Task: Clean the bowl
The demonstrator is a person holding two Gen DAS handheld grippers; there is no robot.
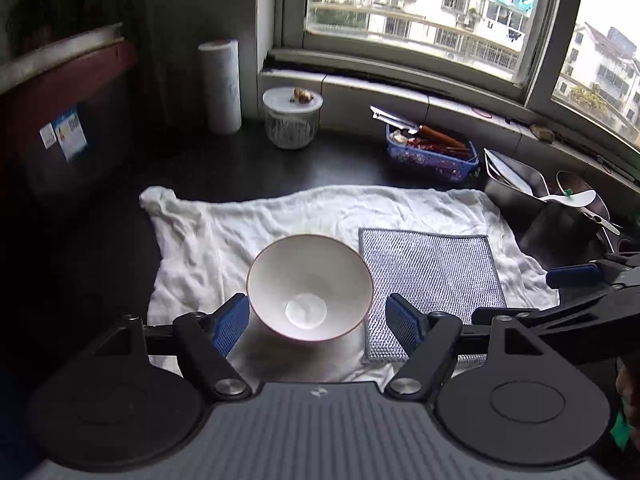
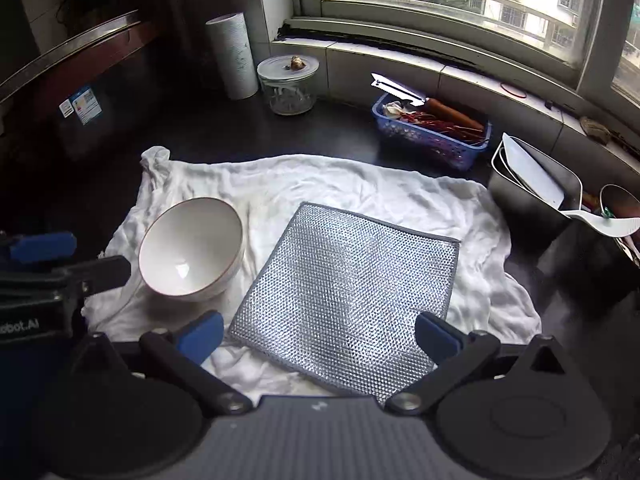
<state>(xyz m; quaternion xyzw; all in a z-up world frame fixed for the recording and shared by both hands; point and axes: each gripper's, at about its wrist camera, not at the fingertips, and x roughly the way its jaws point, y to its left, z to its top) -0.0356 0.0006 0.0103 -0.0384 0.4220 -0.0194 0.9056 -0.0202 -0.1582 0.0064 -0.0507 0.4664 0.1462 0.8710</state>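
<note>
A white bowl (image 1: 310,286) with a thin brown rim stands upright on a white cloth (image 1: 224,232); it also shows in the right wrist view (image 2: 191,246). A square silver mesh scrub cloth (image 1: 430,280) lies flat just right of it (image 2: 348,298). My left gripper (image 1: 318,322) is open, its blue pads either side of the bowl's near part, left pad close to the wall. My right gripper (image 2: 320,334) is open and empty above the near edge of the mesh cloth.
On the dark counter at the back stand a paper roll (image 1: 220,86), a lidded glass jar (image 1: 292,118) and a blue basket (image 1: 432,156) with utensils. A metal container (image 2: 532,192) with a white spoon (image 1: 570,199) is at the right. A window sill runs behind.
</note>
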